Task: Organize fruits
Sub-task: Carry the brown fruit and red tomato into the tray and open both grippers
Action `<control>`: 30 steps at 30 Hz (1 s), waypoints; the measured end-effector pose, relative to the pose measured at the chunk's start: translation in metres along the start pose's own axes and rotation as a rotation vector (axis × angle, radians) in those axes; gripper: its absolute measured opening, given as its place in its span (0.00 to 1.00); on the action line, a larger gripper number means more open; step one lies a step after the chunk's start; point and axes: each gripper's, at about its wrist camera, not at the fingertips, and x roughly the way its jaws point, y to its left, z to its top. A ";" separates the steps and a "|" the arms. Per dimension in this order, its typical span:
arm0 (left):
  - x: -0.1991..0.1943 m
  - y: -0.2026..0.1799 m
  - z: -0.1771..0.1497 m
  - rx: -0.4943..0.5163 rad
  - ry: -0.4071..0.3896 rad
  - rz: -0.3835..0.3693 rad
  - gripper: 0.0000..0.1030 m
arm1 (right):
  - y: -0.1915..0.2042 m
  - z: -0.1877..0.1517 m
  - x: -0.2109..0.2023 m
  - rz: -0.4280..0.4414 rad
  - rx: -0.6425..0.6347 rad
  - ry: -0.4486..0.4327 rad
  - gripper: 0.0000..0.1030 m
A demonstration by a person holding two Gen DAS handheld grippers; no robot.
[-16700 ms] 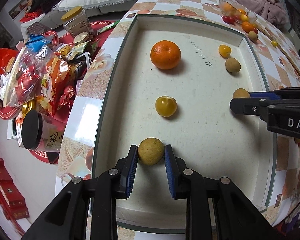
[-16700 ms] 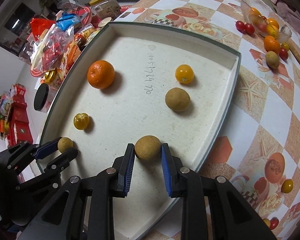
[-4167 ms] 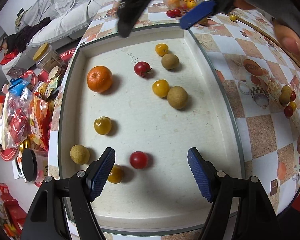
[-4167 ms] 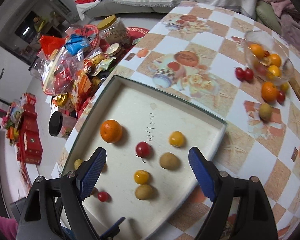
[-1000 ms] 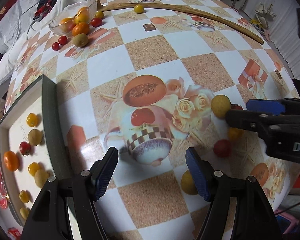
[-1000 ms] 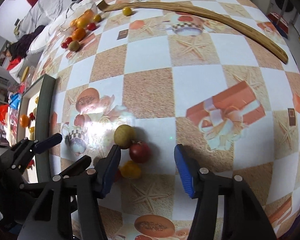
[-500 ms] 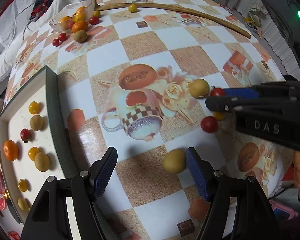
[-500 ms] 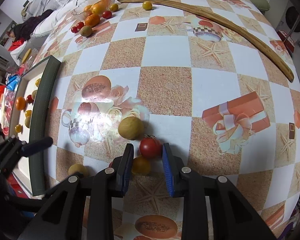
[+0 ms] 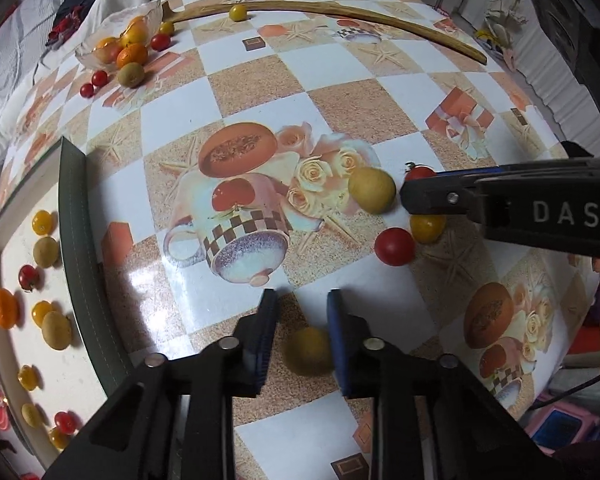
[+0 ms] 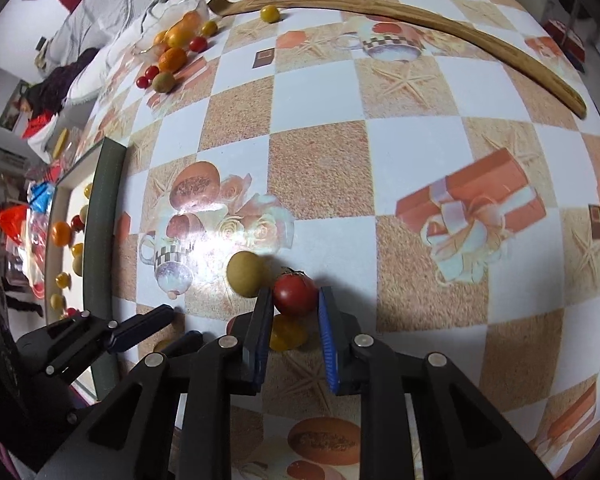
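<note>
My left gripper (image 9: 302, 338) has closed around a yellow-brown round fruit (image 9: 309, 350) on the patterned table; the right pad touches it, a small gap shows at the left pad. My right gripper (image 10: 293, 312) is shut on a red cherry tomato (image 10: 295, 293), and shows from the side in the left wrist view (image 9: 414, 196). A yellow tomato (image 10: 286, 337) lies below it. A yellow-brown fruit (image 10: 245, 273) sits just left. Another red tomato (image 9: 394, 246) lies nearby. The white tray (image 9: 78, 248) at left holds several fruits.
A glass bowl (image 9: 108, 44) with fruits stands at the far left of the table, loose fruits beside it. A long curved wooden stick (image 9: 340, 12) lies across the far side. The table edge runs close on the right. Snack bags lie beyond the tray.
Both grippers have narrowed. The left one moved forward and closed around the yellow-brown fruit. The right one closed on the red cherry tomato.
</note>
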 end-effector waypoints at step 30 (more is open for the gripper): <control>-0.023 0.040 -0.023 -0.063 0.039 -0.090 0.47 | 0.003 -0.013 -0.016 0.021 0.036 -0.021 0.24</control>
